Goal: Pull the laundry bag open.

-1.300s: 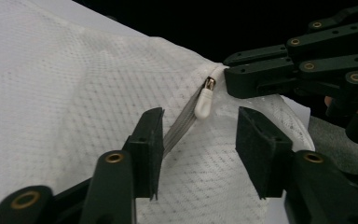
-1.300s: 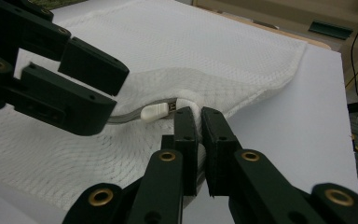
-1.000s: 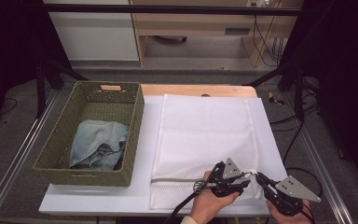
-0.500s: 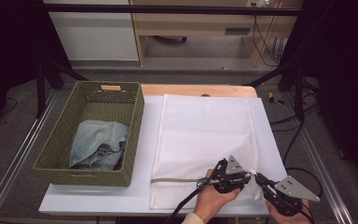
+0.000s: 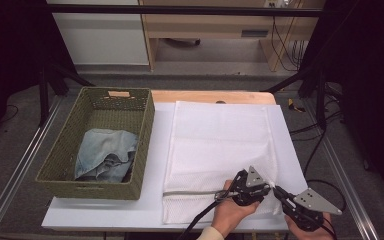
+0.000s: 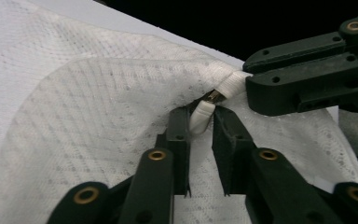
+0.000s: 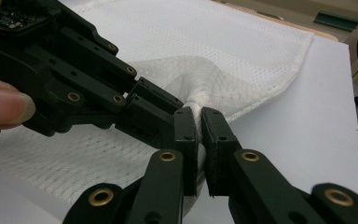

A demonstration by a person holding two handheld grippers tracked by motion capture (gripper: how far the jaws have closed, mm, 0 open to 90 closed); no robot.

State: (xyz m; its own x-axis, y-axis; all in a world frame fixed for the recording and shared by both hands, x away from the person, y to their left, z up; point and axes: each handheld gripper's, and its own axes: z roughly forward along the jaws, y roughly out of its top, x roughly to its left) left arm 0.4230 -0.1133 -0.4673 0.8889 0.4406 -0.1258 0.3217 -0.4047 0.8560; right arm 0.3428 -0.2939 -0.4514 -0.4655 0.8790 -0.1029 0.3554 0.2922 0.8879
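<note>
While the right gripper [image 7: 198,140] pinches the white mesh laundry bag's [image 5: 220,145] near right corner on the table [image 5: 105,217], the left gripper [image 6: 200,126] has just been closing its fingers around the white zipper pull [image 6: 201,116] just beside it.

A white cabinet [image 5: 100,32] stands at the upper left of the frame, with a light wooden desk [image 5: 205,25] beside it at top centre. Grey floor [image 5: 10,150] surrounds the table, and black cables [image 5: 282,40] hang at the upper right.
</note>
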